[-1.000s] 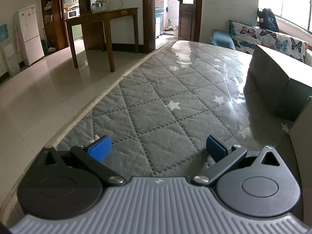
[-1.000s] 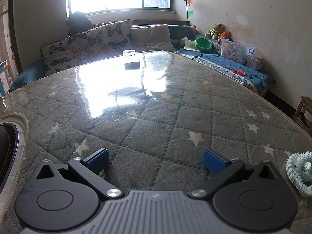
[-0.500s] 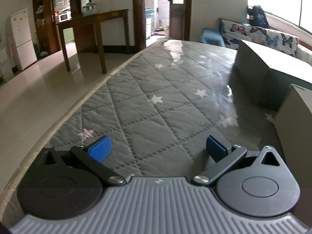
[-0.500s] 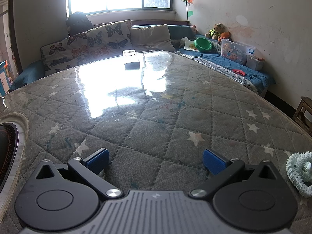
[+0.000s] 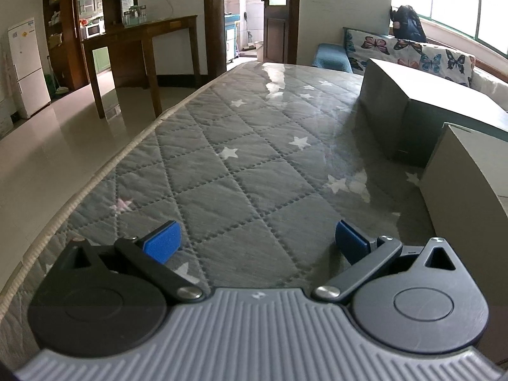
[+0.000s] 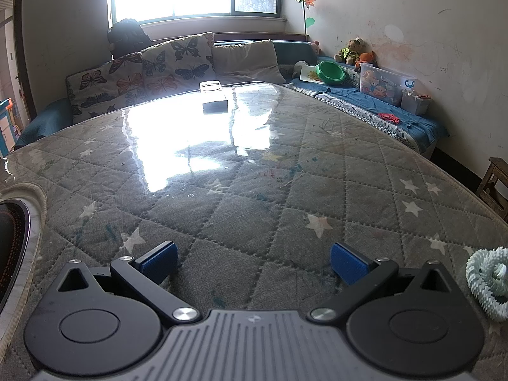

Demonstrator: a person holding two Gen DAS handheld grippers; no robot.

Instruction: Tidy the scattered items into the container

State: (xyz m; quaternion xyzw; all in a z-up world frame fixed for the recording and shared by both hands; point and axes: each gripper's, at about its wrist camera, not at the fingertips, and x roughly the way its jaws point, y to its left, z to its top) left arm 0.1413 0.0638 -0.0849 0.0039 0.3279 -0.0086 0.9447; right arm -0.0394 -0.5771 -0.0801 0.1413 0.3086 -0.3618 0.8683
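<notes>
My left gripper [image 5: 257, 243] is open and empty, low over the grey quilted star-patterned table cover [image 5: 247, 165]. Just to its right stands a pale box [image 5: 470, 190]; a darker grey box [image 5: 422, 117] lies further back. My right gripper [image 6: 254, 262] is open too, with nothing between its blue pads. A pale green coiled spiky item [image 6: 487, 281] rests on the cover at that gripper's right. A small dark-and-white remote-like box [image 6: 214, 96] sits at the table's far edge. At the left edge of the right wrist view, a round dark object with a pale rim [image 6: 19, 241] is partly cut off.
The table edge [image 5: 104, 171] drops to a shiny tiled floor on the left. A wooden table [image 5: 139, 41] and a fridge [image 5: 27, 66] stand beyond. Butterfly cushions [image 6: 143, 73] and a sofa holding a green bowl [image 6: 330, 71] and a toy bin [image 6: 387, 84] line the far side.
The left gripper's view has swung and shifted: the two boxes on the right now look nearer and larger. The right gripper has stayed still. Both stay open.
</notes>
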